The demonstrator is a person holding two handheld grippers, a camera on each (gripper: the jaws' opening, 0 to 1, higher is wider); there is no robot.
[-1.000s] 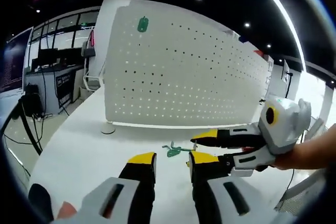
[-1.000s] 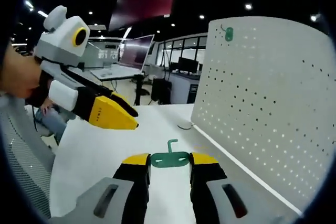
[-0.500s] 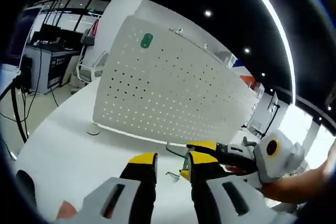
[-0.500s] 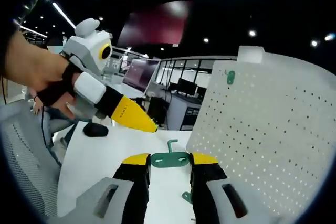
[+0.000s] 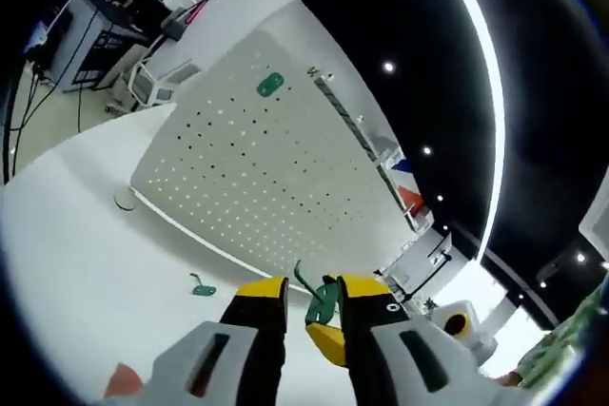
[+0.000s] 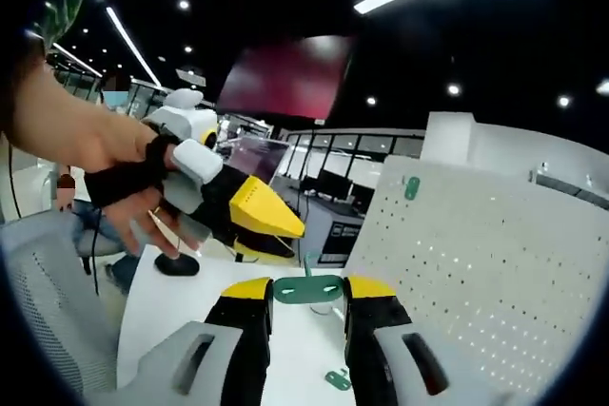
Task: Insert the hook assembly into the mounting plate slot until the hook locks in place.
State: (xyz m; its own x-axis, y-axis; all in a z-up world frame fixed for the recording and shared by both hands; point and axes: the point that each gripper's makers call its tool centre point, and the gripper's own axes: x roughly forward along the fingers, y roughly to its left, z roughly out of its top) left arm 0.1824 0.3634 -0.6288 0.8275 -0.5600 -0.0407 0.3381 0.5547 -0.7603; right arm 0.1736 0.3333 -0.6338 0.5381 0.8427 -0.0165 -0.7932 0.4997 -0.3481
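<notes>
We judged the task barely begun: our right gripper (image 6: 307, 289) was closed on the green hook (image 6: 307, 288), held in the air well short of the pegboard (image 6: 495, 282), with insertion and locking left. Our left gripper (image 5: 312, 289) was slightly open, holding nothing. We counted three green pieces: the held hook, one on the table (image 5: 201, 286), and a plate (image 5: 270, 85) on the pegboard.

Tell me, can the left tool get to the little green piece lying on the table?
Probably yes. The left tool looks empty, and the small green piece lies alone on the bare white table, with nothing on top of it. The right tool is shut on the green hook, crossing close in front.
</notes>
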